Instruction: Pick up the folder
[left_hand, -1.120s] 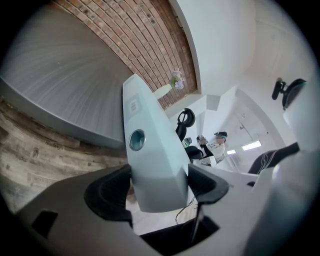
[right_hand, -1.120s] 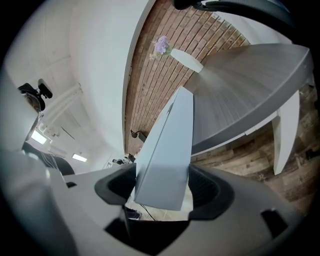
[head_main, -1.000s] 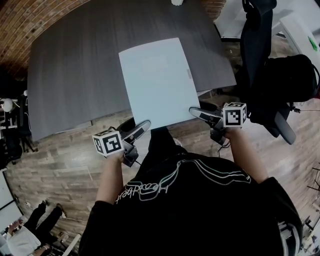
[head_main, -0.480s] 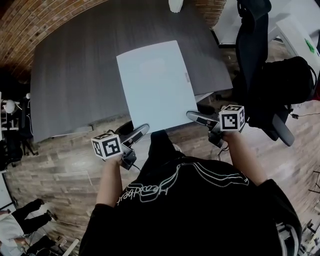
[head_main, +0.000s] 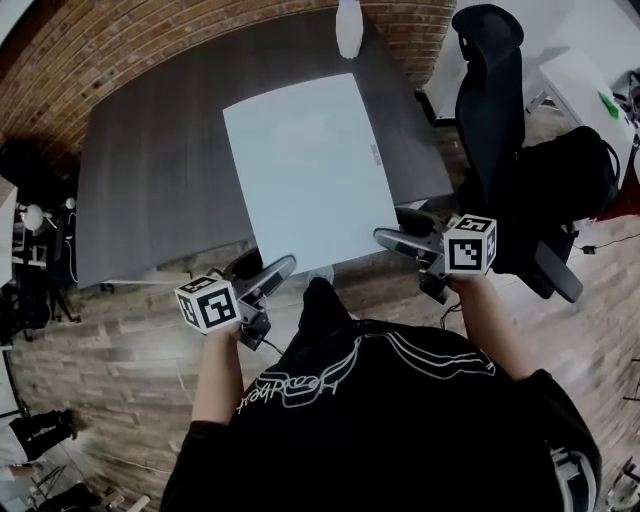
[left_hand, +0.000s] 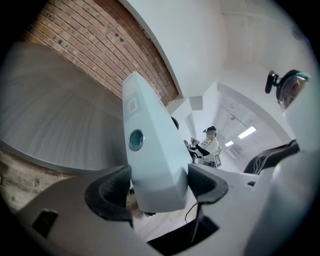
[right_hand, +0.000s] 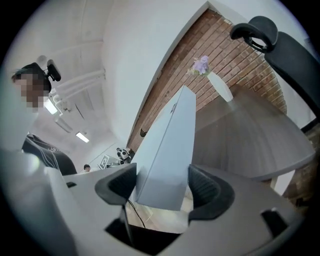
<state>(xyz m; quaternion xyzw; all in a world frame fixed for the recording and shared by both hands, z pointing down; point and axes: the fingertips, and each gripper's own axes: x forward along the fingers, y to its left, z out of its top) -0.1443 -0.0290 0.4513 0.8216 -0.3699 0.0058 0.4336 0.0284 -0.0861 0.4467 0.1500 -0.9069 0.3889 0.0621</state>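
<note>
- The left hand-held gripper (head_main: 280, 266) takes the near left corner of the folder (head_main: 305, 165). Its own view shows both dark pads (left_hand: 107, 192) pressed against the corner's two faces, so it is clamped on the folder, not merely beside it.
- Holding that corner, out past the near edge of the worktop (head_main: 150, 180), makes sense: the jaws can close from above and below there without the worktop blocking the lower one.
- The folder lies between the two grippers, over the middle of the worktop. Its near edge juts past the worktop's near edge and its far edge reaches toward the far edge. I cannot tell whether the far end rests on the surface or is already clear of it.
- It is a large, flat, pale blue rectangle, plain on top, thin but boxy at the spine. The left gripper view shows a round eyelet (left_hand: 136, 140) and a small label (left_hand: 132, 106) on its edge. A small tab (head_main: 374, 153) sits on its right edge.
- The right hand-held gripper (head_main: 388, 238) mirrors the left at the near right corner, its jaws closed on the folder's thickness. Two corner grips should stop a wide, light sheet from sagging or swinging.
- A black chair (head_main: 490, 100) stands off the worktop's right edge, and a white vase (head_main: 348, 25) stands at the far edge.
</note>
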